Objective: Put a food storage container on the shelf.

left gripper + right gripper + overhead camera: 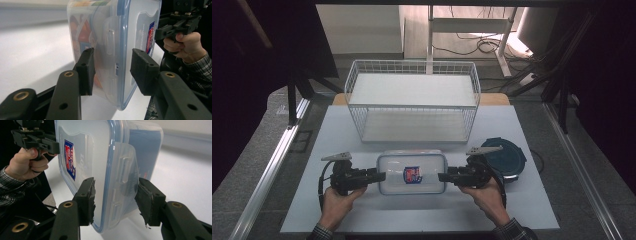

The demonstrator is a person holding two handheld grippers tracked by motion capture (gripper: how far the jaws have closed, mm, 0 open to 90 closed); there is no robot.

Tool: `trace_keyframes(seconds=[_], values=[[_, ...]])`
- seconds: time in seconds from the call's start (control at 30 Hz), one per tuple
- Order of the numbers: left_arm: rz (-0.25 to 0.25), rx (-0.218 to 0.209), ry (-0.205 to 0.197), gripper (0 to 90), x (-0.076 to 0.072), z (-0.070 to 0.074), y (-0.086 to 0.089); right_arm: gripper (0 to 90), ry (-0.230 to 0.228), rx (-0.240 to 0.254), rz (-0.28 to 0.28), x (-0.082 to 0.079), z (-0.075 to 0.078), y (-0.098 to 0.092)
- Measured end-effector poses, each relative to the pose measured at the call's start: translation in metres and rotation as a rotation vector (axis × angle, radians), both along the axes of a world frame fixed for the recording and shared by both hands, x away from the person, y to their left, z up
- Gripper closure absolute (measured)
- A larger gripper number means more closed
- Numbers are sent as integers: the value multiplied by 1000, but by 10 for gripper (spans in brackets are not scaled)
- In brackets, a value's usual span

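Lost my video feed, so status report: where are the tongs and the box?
Left tongs, right tongs: open, jaws straddling opposite ends of clear lidded container. Container flat on table. Wire basket behind, dark round lid to right; nothing blocking.

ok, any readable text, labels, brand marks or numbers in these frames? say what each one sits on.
Red and blue sticker on the lid of the clear container: print too small and blurred to read in all three views.
Raised lettering beside that sticker on the lid, in the right gripper view: it seems to begin "LOC", the rest is not legible.
Packaging inside the container: colours show, no readable words.
Nothing else carries text.
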State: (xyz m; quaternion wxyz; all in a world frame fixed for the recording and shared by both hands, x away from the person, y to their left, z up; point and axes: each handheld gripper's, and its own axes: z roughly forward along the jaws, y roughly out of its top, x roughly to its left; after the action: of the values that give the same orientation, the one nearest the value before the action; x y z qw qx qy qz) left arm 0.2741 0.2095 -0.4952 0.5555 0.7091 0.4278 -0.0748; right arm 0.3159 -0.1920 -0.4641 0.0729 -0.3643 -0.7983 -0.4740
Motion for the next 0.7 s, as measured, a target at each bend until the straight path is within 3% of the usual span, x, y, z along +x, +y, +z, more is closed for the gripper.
trace_keyframes(seconds=[0.27, 0.7], values=[[-10, -16, -7, 560, 7, 12, 2, 511, -23, 38, -11, 7, 13, -2], [0, -15, -52, 560, 28, 50, 7, 512, -67, 59, -12, 27, 46, 2]])
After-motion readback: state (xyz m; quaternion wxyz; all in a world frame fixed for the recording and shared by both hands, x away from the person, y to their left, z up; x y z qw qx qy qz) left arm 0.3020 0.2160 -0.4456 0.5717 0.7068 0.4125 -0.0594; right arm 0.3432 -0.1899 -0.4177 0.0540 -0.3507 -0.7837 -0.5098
